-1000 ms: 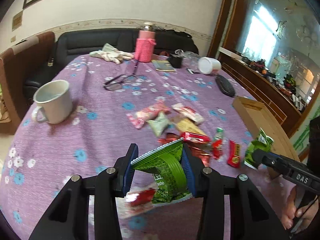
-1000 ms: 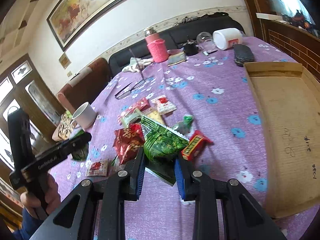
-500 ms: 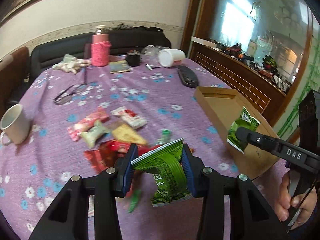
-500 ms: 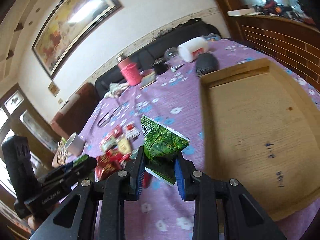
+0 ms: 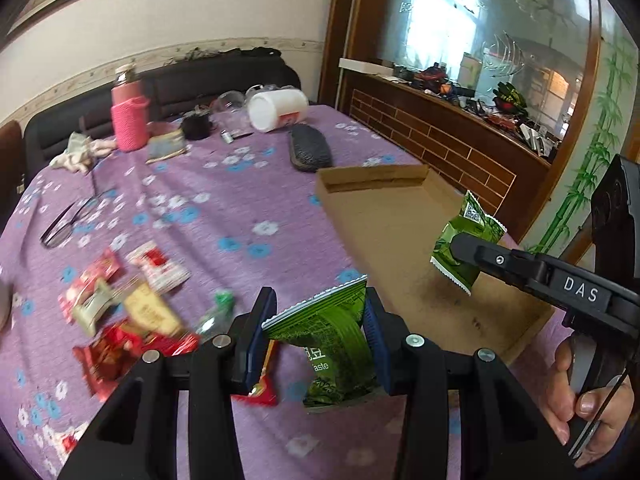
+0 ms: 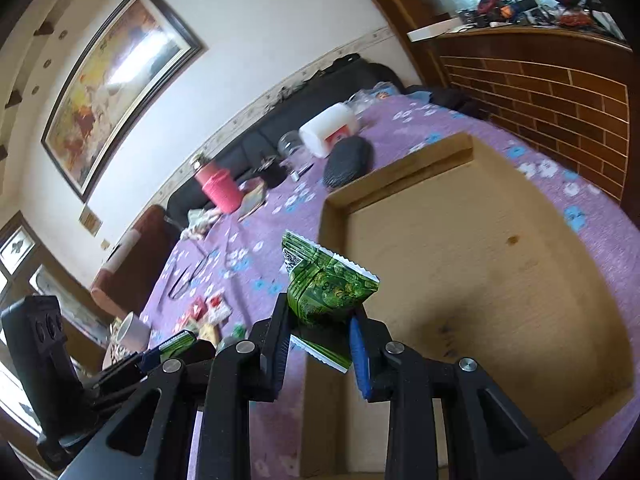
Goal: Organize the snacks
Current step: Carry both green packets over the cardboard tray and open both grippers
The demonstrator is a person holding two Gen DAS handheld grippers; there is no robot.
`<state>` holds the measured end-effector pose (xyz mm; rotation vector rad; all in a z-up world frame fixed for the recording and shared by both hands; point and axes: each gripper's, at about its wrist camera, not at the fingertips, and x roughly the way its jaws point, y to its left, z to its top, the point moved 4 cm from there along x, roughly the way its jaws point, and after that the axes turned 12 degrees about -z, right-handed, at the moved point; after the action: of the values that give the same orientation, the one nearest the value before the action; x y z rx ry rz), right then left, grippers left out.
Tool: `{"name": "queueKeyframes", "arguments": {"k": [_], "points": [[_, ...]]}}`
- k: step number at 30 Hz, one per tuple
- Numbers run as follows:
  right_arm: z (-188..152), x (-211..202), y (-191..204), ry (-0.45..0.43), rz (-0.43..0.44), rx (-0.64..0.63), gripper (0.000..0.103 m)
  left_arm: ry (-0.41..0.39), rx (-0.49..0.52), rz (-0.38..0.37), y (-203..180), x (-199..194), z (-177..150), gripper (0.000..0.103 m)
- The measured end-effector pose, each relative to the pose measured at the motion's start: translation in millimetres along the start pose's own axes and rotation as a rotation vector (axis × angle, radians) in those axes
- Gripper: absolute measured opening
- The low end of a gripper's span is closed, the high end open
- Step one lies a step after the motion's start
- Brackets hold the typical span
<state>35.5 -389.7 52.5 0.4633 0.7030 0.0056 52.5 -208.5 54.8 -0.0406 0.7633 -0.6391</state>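
Left wrist view: the left gripper (image 5: 318, 334) has its jaws clenched on a green snack packet (image 5: 334, 344), lifted clear above the purple flowered cloth of the desk (image 5: 224, 208). Over to the right, the right gripper (image 5: 456, 248) holds a second green packet (image 5: 466, 236) in the air above the cardboard tray (image 5: 384, 220), a hand (image 5: 588, 408) wrapped round its handle. A loose heap of red and yellow snacks (image 5: 128, 300) lies on the cloth at left, well apart from the tray. Further back: a pink bottle (image 5: 129, 114), a white jar (image 5: 276, 110) on its side, a dark case (image 5: 310, 152).

Right wrist view: the right gripper (image 6: 320, 330) is squeezing its green packet (image 6: 326, 286), crumpled between the blue pads (image 6: 358, 350), just over the tray's near left edge (image 6: 334, 216). The left gripper (image 6: 172, 346) shows low at left with a sliver of green at its tip.
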Motion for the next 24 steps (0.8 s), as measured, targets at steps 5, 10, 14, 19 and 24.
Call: {"name": "queueKeyframes", "arguments": {"k": [5, 10, 14, 19, 24], "points": [[35, -10, -14, -0.056, -0.058, 0.037, 0.029, -0.003, 0.021, -0.031, -25, 27, 26, 0.042], [68, 1, -30, -0.062, -0.089, 0.112, 0.029, -0.019, 0.017, -0.051, -40, 52, 52, 0.042], [80, 25, -36, -0.014, -0.113, 0.124, 0.029, 0.004, 0.002, -0.06, -44, 78, 57, 0.042], [70, 54, -45, 0.015, -0.194, 0.104, 0.029, 0.063, -0.017, -0.093, -44, 103, 44, 0.042], [57, 81, -66, 0.112, -0.171, 0.148, 0.028, 0.11, -0.001, -0.111, -48, 121, 33, 0.042]]}}
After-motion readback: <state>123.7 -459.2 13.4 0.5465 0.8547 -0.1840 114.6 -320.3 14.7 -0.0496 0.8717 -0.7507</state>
